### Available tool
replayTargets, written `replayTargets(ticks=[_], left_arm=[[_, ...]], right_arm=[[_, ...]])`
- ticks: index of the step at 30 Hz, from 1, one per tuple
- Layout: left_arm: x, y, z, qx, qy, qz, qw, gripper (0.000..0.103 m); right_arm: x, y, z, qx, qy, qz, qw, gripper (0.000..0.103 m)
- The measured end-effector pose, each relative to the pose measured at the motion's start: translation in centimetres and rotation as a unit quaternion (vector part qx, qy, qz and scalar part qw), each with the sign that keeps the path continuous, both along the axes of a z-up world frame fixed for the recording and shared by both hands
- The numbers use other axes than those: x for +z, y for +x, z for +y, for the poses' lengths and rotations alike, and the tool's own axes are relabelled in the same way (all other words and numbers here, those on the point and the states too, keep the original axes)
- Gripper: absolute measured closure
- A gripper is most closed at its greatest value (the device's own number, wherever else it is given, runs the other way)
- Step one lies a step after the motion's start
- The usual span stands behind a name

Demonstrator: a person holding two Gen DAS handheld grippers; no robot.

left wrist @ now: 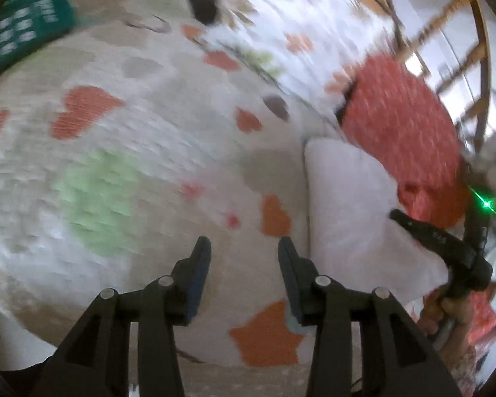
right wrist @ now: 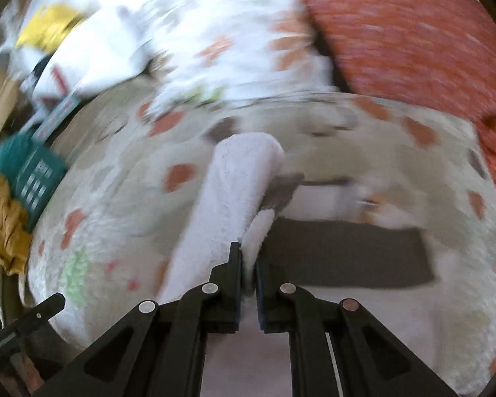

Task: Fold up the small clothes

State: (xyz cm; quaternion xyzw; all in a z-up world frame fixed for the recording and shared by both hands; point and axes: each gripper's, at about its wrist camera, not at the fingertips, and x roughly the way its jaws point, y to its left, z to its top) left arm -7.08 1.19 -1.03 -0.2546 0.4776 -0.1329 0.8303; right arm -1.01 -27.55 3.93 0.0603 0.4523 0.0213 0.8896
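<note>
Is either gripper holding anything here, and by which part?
The right gripper pinches the white fleecy cloth at a bunched edge; the left gripper holds nothing.

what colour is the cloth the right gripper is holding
White, a plain fluffy cloth with no pattern. It shows best in the right wrist view, pinched in the right gripper.

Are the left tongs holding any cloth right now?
No, the left tongs stand apart with only the heart-patterned blanket showing between them.
</note>
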Motion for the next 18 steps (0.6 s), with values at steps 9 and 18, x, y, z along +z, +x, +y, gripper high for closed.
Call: replayTargets(ticks=[9,18], left_arm=[[-1.1,2.2,-11.3,-0.111,0.025,0.007,0.9935,0.060],[-2.9,3.0,-16.8,-0.155,0.072,0.017,0.9852,0.052]], right_arm=[[-5.7,-5.6,-13.8,-0.113,0.046,0.056,0.991,0.094],[-2.0,-8.0,-16.2,-0.134,0.067,-0.029,0.988,0.082]])
